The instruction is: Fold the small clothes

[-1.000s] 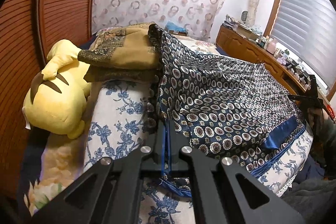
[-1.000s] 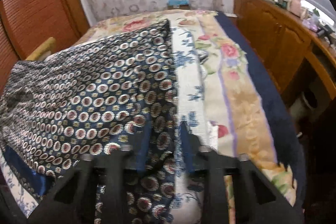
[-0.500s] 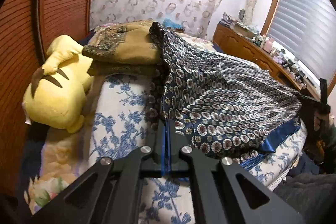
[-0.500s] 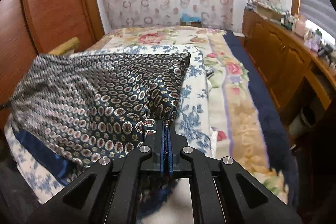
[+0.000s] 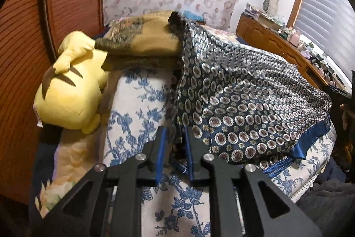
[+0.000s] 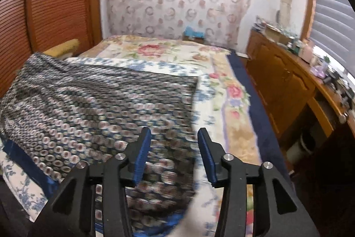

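Over the patterned cloth, right gripper fingers just opened, empty.

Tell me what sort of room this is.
Most likely a home bedroom: a bed with a floral cover, a yellow plush toy by the wooden headboard, and a low wooden cabinet cluttered with bottles under a blinded window.

Plush toy and folded blanket blocking left, floral bedspread free right
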Motion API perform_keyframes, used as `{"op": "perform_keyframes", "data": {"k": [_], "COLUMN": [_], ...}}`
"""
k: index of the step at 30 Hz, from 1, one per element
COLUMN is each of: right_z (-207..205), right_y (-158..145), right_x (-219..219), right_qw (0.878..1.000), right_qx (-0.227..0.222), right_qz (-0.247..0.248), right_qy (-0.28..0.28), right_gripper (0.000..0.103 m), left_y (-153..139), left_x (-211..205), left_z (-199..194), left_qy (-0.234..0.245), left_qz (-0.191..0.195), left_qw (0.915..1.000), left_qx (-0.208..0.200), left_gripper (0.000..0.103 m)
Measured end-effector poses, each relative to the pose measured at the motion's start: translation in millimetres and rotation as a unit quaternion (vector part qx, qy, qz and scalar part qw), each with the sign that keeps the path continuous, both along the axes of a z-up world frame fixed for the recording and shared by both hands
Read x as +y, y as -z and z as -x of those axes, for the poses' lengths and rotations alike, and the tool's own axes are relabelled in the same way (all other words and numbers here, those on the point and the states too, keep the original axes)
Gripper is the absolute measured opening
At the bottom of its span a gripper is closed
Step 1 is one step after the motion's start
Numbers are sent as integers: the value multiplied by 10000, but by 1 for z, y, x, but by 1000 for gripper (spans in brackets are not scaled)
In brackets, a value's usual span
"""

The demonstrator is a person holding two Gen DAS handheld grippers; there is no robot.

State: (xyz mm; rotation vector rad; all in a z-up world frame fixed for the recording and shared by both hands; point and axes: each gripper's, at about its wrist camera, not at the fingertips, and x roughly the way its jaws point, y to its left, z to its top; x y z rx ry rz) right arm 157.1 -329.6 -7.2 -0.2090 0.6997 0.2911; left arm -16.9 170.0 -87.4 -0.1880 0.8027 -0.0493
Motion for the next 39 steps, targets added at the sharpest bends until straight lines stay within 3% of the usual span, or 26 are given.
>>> {"op": "perform_keyframes", "data": {"k": [12,16,21,26,35,36,37,39], "right_z": [-9,-7,-6,0,-1,-1,-1,-1], "right_y": [48,59,67,68,68,68,68,69], "right_x": [85,91,93,87,85,84,84,85], "right_qw": [9958,9942,9934,9936,9937,9937,9937,9936], "right_qx": [426,636,824,798,790,791,793,807], "right_qz": [77,44,115,22,17,16,12,-14], "right_qy": [-803,-863,-787,-800,-795,-795,-795,-787], "right_gripper": [51,51,51,52,52,52,52,52], "left_y": [21,21,19,20,22,22,22,23], "left_x": [-12,-11,-13,-15,-8,-9,-10,-14], "left_z": [-7,-8,-6,-2,-11,-11,-12,-14], "left_qy": [15,-29,33,-74,0,-10,-17,-3], "left_qz": [-19,67,-107,-146,494,493,436,403], "left_qw": [9992,9992,9985,9985,9983,9984,9987,9989], "left_qx": [391,398,528,529,302,277,249,225], "left_gripper": [23,23,23,23,24,24,14,3]}}
